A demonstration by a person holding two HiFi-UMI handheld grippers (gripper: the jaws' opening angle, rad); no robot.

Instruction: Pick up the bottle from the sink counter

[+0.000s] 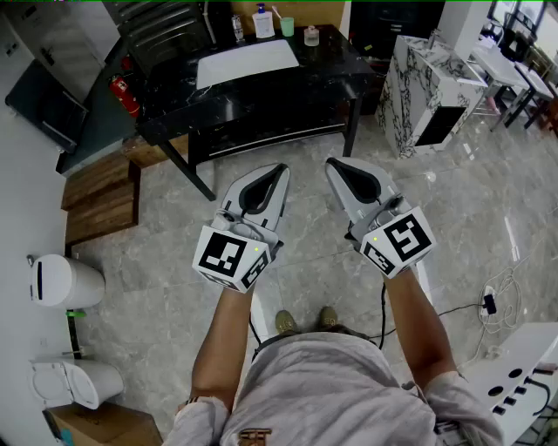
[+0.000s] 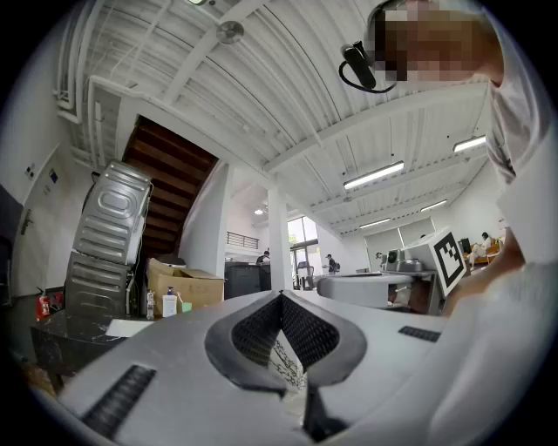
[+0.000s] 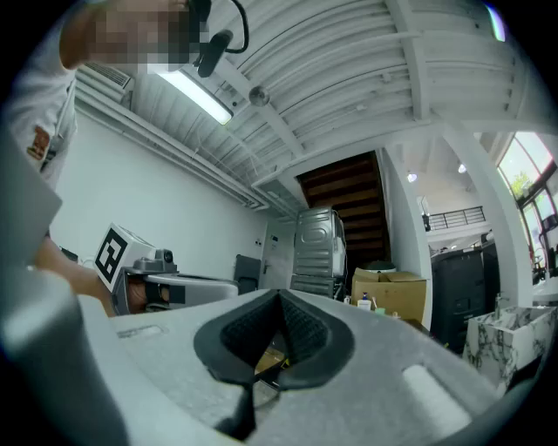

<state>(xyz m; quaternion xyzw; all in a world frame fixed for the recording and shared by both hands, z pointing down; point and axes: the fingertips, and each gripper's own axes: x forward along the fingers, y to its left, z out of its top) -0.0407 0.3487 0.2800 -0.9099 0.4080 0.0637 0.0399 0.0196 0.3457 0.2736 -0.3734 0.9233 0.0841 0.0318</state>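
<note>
The person stands on a pale marble floor point(image 1: 453, 218) with both bare forearms stretched forward and down, elbows bent near the waist, one gripper in each hand at about the same height. The left gripper point(image 1: 278, 168) points ahead and slightly inward, its marker cube just above the wrist; its two jaws are pressed together at the tips with nothing between them, as the left gripper view shows. The right gripper point(image 1: 332, 163) mirrors it, angled inward so that the two tips lie near each other but apart, and its jaws are likewise closed tight and empty. Both hang in the air over the floor, well apart from the black sink counter point(image 1: 261, 100) ahead, which carries a white rectangular basin point(image 1: 247, 63). The task's thing stands at the counter's far edge: a small clear bottle point(image 1: 237, 28), upright, just beside a white pump bottle point(image 1: 263, 22) with a blue label; which of the two is meant cannot be told. Right of them are a green cup point(image 1: 288, 26) and a glass jar point(image 1: 311, 36). A red fire extinguisher point(image 1: 125, 95) leans at the counter's left end.
</note>
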